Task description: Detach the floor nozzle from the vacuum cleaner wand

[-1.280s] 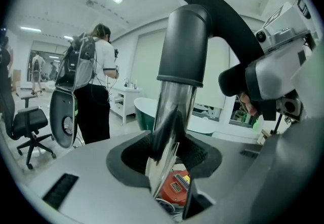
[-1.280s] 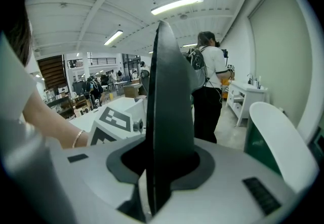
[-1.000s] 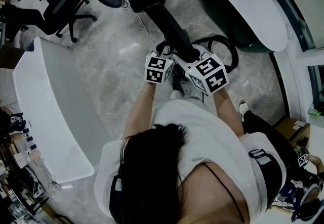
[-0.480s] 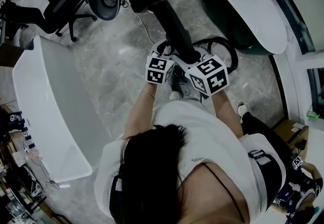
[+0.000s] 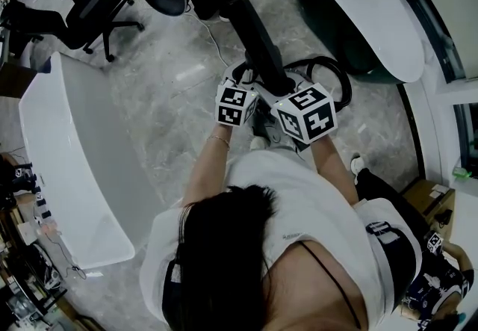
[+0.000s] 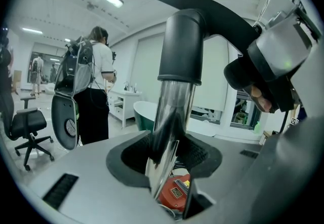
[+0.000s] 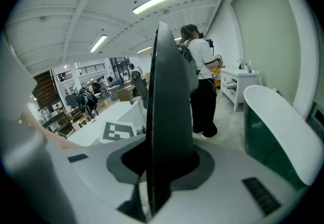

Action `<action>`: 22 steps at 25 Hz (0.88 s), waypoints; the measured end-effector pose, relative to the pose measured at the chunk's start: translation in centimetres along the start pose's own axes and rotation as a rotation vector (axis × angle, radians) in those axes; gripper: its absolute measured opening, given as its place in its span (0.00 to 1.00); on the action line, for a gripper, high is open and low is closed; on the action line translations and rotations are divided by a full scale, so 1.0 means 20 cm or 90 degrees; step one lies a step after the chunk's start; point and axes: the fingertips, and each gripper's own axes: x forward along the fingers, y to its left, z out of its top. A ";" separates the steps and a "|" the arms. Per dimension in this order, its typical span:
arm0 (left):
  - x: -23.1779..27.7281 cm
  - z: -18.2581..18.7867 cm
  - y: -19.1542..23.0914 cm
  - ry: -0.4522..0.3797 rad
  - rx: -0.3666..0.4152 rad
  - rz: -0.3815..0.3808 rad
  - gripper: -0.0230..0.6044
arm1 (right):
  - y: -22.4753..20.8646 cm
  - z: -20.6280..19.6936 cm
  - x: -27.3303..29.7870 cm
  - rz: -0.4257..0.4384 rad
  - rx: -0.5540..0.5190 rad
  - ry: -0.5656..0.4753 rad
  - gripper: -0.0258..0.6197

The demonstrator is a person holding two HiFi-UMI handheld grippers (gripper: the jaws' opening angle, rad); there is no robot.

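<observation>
While jaws of left gripper (image 6: 167, 180) clamp chrome wand (image 6: 174, 109), right gripper (image 7: 152, 190) clamps black part (image 7: 169, 112).

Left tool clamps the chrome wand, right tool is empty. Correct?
Not quite. The right tool is not empty: the right gripper view shows its jaws closed on a dark part of the vacuum. The left tool does clamp the chrome wand.

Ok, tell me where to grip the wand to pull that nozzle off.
Take the bare metal tube just under its black collar, coming from the side so the jaws span its round section. The left gripper is clamped there now; the right gripper holds the dark nozzle.
</observation>
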 end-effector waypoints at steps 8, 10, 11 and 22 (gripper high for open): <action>0.00 0.01 0.01 -0.013 -0.012 -0.006 0.29 | 0.01 0.00 0.00 0.024 0.031 -0.004 0.21; 0.00 0.00 0.01 -0.017 -0.016 -0.006 0.29 | 0.01 0.00 0.00 0.027 0.039 -0.006 0.21; 0.00 0.00 0.00 -0.019 -0.021 -0.007 0.29 | 0.02 0.00 0.00 0.027 0.043 -0.006 0.21; 0.01 0.02 0.00 -0.027 -0.027 -0.013 0.30 | 0.02 0.01 -0.01 0.044 0.077 -0.008 0.21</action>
